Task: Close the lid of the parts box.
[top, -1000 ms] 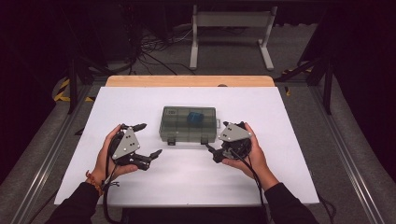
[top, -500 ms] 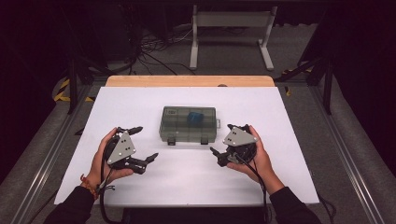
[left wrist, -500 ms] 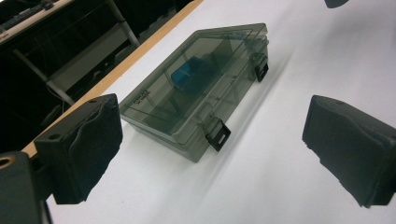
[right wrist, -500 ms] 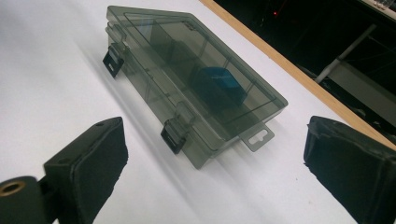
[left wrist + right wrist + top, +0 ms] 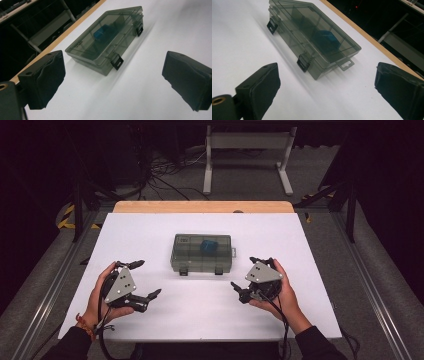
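A smoky plastic box (image 5: 202, 252) lies closed in the middle of the frame in the high view, on the white table (image 5: 150, 230). Through its lid I can see a blue block (image 5: 208, 246) in a compartment toward the upper right part of the box. Two black latches (image 5: 218, 271) sit on the lower side of the box, the side that faces the person, and both look shut.

The left gripper (image 5: 143, 280) is at the lower left of the frame, and the right gripper (image 5: 246, 272) is at the lower right. The jaws of both stand wide apart and have nothing between them. In the left gripper view the box (image 5: 106, 37) is in the upper middle, well apart from the jaw pads. In the right gripper view the box (image 5: 312, 30) is also ahead of the jaws and not touching them.

My judgement is that the work on the box is at its very beginning: the lid is down, the latches (image 5: 302, 63) are not yet undone, and the block (image 5: 325, 38) is inside.

There is much free white surface on all sides of the box, so both grippers have room to come in from below. The wooden edge (image 5: 200, 206) of the table runs behind the box, at the upper part of the frame, so pushing the box far that way is less safe.
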`<state>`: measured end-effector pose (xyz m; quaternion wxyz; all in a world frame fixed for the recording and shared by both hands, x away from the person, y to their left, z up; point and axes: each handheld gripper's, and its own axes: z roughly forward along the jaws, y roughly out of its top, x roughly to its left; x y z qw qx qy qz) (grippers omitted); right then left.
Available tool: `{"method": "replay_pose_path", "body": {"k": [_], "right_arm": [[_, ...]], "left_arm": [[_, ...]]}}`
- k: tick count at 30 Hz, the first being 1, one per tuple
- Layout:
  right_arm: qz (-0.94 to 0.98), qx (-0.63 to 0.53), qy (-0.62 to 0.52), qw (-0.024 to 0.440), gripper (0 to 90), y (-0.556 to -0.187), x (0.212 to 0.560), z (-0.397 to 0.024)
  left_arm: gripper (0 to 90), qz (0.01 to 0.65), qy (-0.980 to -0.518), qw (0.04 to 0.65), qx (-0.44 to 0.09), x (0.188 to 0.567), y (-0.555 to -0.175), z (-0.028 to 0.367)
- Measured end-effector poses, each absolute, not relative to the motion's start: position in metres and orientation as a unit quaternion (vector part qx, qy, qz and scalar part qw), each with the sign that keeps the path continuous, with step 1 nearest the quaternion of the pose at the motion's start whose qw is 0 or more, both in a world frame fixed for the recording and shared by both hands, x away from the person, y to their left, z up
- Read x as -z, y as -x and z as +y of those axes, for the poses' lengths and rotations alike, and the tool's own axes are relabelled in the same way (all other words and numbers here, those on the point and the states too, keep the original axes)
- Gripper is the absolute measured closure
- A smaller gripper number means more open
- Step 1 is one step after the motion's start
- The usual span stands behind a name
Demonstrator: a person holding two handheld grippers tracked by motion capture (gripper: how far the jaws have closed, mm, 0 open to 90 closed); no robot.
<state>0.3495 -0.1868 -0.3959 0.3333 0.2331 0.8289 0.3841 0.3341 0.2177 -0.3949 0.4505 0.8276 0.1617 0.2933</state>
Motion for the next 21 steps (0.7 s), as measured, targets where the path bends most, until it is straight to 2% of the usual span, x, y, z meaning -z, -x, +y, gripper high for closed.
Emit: {"method": "replay_pose_path", "body": {"k": [21], "right_arm": [[0.819, -0.380, -0.271, 0.335, 5.2, -0.327, 0.407, -0.229]], "left_arm": [[5.2, 0.182, -0.836, 0.429, -0.288, 0.411, -0.316, 0.238]]}}
